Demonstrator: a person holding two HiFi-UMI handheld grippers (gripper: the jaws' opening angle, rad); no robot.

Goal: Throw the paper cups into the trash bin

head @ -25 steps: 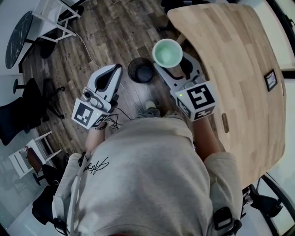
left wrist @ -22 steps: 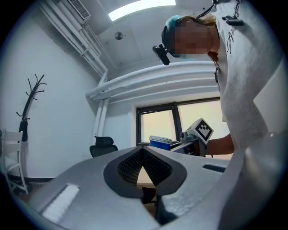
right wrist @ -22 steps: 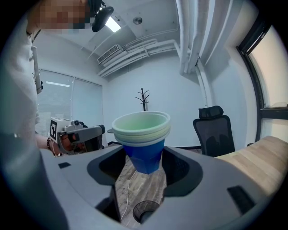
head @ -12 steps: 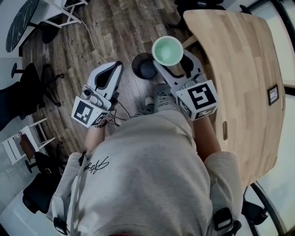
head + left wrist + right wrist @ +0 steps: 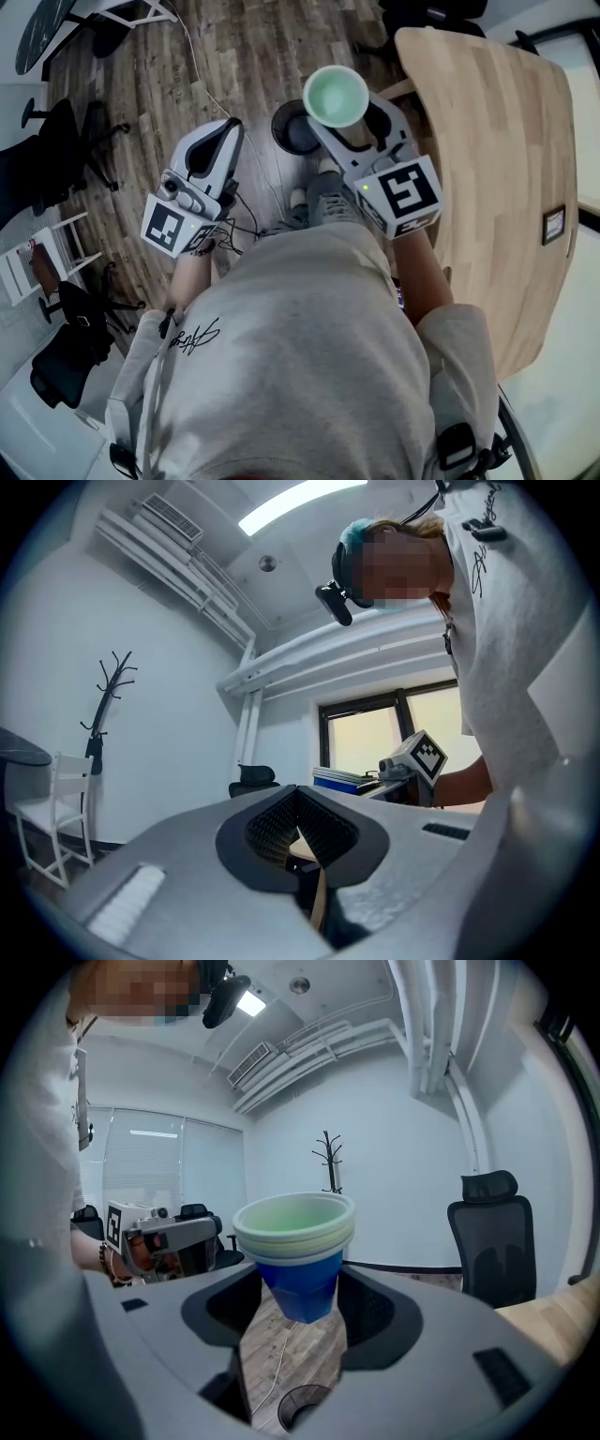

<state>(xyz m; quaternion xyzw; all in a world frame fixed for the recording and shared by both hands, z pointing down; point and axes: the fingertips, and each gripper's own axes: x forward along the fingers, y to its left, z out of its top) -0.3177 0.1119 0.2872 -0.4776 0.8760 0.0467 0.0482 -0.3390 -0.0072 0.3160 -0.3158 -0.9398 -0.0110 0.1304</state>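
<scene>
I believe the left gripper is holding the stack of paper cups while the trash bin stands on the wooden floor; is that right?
Not quite: the right gripper holds the stack of paper cups, as the right gripper view shows. The trash bin does stand on the wooden floor.

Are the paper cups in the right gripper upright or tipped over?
Upright: the stacked paper cups stand rim up, blue base clamped in the right gripper; the trash bin lies below.

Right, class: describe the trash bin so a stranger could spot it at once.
Start at the light wooden table. On the plank floor by its edge stands the trash bin, under the held paper cups. Unlike the black chairs, it is round and open-topped.
</scene>
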